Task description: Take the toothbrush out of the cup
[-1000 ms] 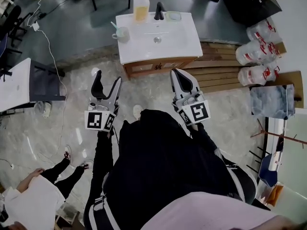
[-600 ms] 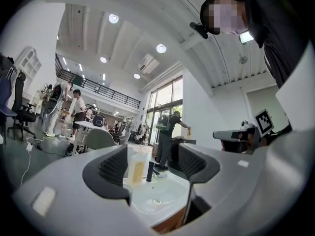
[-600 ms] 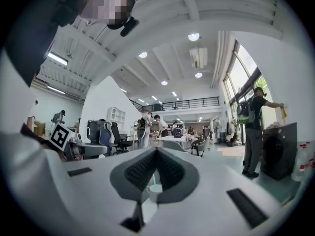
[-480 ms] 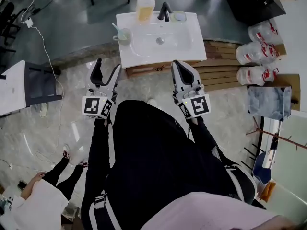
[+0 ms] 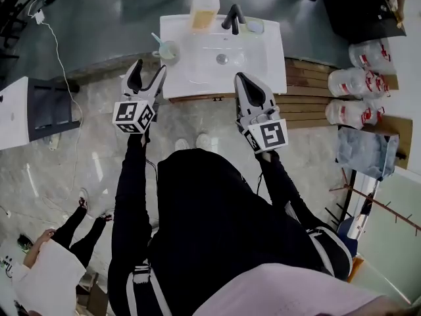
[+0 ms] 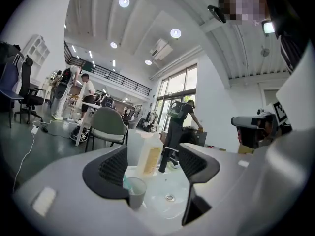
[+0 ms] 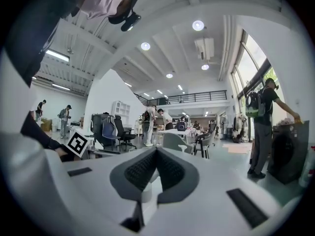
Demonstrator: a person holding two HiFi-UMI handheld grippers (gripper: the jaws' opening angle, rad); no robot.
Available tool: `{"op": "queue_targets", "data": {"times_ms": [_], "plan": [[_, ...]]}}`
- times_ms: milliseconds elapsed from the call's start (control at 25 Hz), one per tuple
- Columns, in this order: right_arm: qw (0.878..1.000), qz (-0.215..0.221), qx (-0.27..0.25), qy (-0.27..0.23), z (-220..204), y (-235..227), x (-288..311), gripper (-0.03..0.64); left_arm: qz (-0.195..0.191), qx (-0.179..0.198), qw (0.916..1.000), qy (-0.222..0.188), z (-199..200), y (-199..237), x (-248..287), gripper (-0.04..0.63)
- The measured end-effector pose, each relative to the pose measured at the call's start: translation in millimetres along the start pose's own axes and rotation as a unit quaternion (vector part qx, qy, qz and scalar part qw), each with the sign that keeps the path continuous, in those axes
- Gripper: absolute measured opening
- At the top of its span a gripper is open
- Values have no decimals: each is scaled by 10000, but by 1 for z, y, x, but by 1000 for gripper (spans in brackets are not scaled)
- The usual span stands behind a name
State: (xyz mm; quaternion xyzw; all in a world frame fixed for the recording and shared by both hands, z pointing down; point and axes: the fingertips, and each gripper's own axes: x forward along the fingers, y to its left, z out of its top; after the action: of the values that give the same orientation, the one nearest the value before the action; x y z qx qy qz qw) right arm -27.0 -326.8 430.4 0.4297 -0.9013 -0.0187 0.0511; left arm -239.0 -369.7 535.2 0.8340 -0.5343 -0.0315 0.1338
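A translucent cup [image 5: 168, 50] stands on the left rim of the white sink [image 5: 263, 64], and a teal toothbrush [image 5: 158, 39] leans out of it. My left gripper [image 5: 147, 74] is open just short of the sink's front left corner, close to the cup and apart from it. In the left gripper view the cup [image 6: 136, 191] and toothbrush [image 6: 126, 182] sit low beside the left jaw of the left gripper [image 6: 155, 168]. My right gripper [image 5: 241, 79] hovers shut at the sink's front edge; the right gripper [image 7: 156, 154] holds nothing.
A soap bottle [image 5: 204, 8] and black faucet [image 5: 233, 20] stand at the sink's back. Water jugs [image 5: 355, 84] rest on a wooden pallet [image 5: 309, 91] at right. A white table [image 5: 13, 114] and a seated person [image 5: 46, 268] are at left.
The person has stepped toward the sink. Both grippers have come forward to its front edge, the left one drawing near the cup. Jaw states are unchanged.
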Motion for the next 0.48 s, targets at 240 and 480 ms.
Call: {"op": "queue_targets", "data": {"times_ms": [240, 480], "plan": [[9997, 173, 48, 171, -34, -23, 34, 2, 265, -245, 9985, 409, -44, 36, 48, 313], [9992, 299, 152, 238, -58, -35, 54, 2, 448, -598, 9939, 809, -81, 66, 86, 313]]}}
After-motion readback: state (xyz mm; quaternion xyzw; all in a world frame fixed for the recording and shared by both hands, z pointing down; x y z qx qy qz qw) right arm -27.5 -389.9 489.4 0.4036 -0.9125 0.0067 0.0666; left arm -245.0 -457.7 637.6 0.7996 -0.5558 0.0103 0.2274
